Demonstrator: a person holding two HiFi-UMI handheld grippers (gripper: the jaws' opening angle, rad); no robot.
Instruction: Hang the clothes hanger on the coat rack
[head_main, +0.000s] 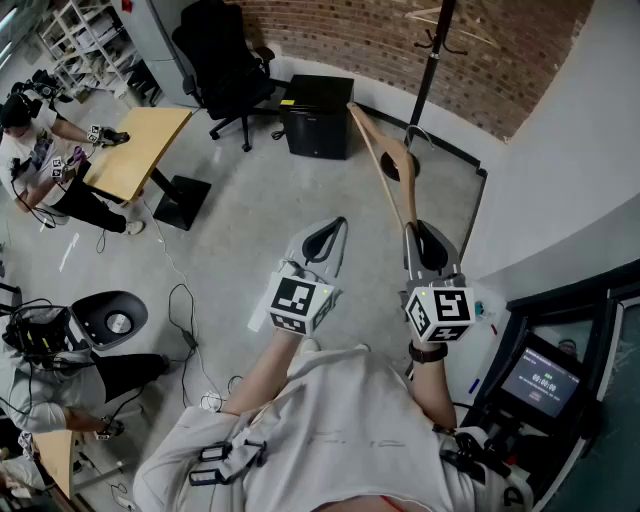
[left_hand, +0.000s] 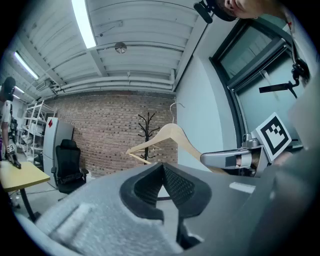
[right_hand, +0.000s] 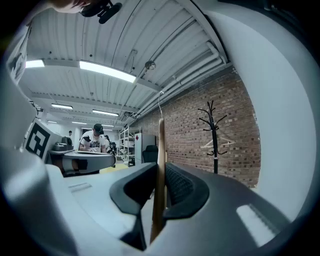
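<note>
Pinching clothes hanger (head_main: 386, 160) by tip of one wooden arm with right gripper (head_main: 418, 235), pads clamped across thin edge. Held in air, well short of coat rack (head_main: 432, 60), hook end nearest coat rack, touching nothing else. Left gripper (head_main: 337, 230): pressed together, nothing between jaws, farther from coat rack than hanger. Judged light, stiff, smooth wood; apt to swing or slip in end pinch. Firmer hold likely nearer neck, under metal hook (left_hand: 173, 115), leaving hook free for peg.
</note>
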